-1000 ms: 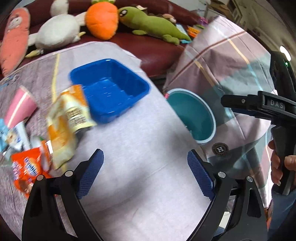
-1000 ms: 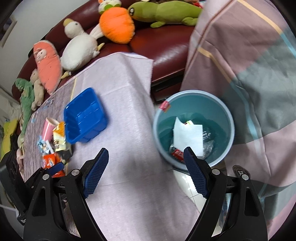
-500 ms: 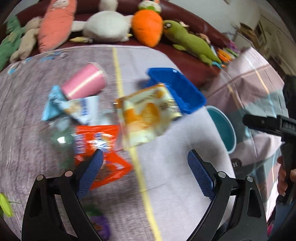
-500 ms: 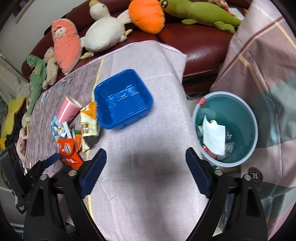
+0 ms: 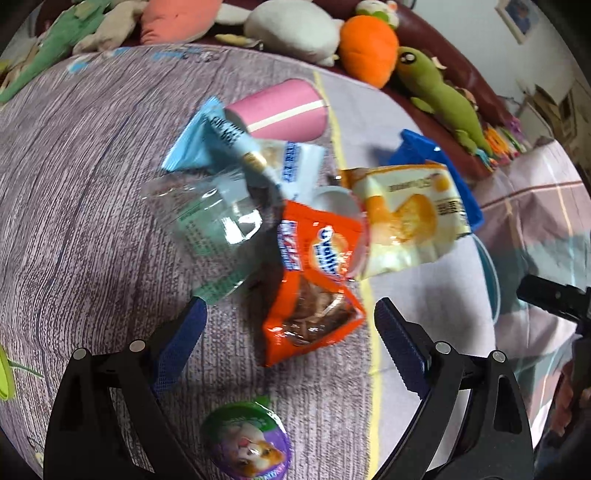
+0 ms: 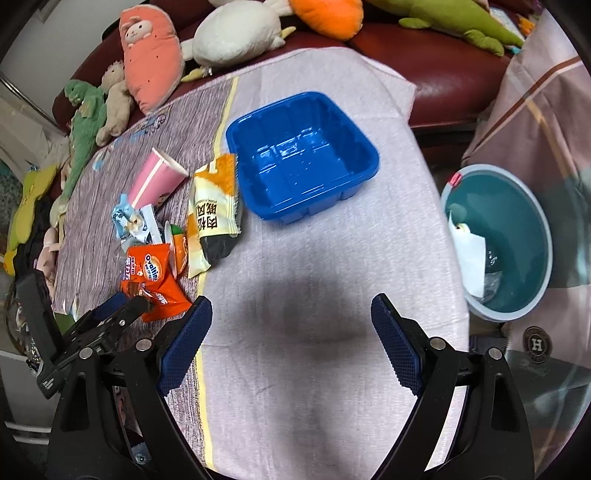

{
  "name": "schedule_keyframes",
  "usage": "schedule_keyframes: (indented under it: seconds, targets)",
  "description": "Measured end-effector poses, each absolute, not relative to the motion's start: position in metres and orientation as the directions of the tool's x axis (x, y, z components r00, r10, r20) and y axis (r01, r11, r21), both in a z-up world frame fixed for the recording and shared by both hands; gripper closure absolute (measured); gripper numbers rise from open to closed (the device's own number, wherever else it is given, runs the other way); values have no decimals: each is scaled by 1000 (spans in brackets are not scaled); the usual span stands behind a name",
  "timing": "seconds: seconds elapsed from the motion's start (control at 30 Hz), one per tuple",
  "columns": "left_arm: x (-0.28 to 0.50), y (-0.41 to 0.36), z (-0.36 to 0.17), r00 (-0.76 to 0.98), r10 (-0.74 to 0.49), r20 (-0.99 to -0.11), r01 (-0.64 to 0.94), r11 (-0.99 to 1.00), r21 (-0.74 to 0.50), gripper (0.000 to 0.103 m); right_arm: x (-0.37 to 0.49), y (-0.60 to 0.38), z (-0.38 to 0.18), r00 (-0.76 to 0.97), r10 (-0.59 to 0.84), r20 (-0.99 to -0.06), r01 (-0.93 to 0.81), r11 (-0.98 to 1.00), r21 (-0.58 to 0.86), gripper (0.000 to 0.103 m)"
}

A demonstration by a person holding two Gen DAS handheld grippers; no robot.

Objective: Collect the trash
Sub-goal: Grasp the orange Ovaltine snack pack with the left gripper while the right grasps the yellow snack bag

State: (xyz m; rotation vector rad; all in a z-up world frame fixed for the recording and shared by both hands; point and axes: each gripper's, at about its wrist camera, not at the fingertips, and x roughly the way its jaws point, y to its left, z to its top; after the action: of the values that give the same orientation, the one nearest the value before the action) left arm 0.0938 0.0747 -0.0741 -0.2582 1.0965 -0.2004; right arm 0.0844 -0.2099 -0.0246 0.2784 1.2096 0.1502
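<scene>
A pile of trash lies on the table: an orange Ovaltine packet (image 5: 314,280) (image 6: 153,280), a yellow snack bag (image 5: 406,218) (image 6: 214,218), a clear crushed plastic bottle (image 5: 218,225), a light blue wrapper (image 5: 221,140) and a pink paper cup (image 5: 284,110) (image 6: 157,181). My left gripper (image 5: 288,339) is open and empty, just short of the orange packet. My right gripper (image 6: 288,339) is open and empty over bare cloth. The teal bin (image 6: 513,240) stands on the floor at the right, with paper inside.
A blue plastic tray (image 6: 306,158) sits on the table beside the yellow bag. A purple round lid (image 5: 247,443) lies near the left gripper. Plush toys (image 6: 232,33) line the red sofa behind the table. A plaid cloth (image 6: 543,110) hangs at the right.
The left gripper swung left from the bin and tray toward the trash pile and now faces the orange packet. The right gripper drew back and turned left toward the table.
</scene>
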Motion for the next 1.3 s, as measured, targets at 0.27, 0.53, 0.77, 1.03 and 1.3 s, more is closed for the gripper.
schedule_keyframes:
  seconds: [0.27, 0.53, 0.77, 1.03, 1.3]
  targets:
    - [97, 63, -80, 435, -288, -853, 57, 954, -293, 23, 91, -201, -33, 328, 276, -904, 30, 953, 302, 19]
    - [102, 62, -90, 431, -286, -856, 64, 956, -287, 51, 101, -177, -37, 303, 300, -905, 9, 948, 318, 19]
    - [96, 78, -91, 420, -339, -842, 94, 939, -331, 59, 115, -158, -39, 313, 330, -891, 9, 937, 350, 19]
    - [97, 93, -92, 407, -386, -828, 109, 921, -375, 59, 140, -142, -58, 379, 331, -864, 71, 921, 384, 19]
    - [103, 93, -92, 395, -401, -826, 127, 915, -384, 59, 156, -134, -83, 405, 347, -846, 109, 900, 422, 43]
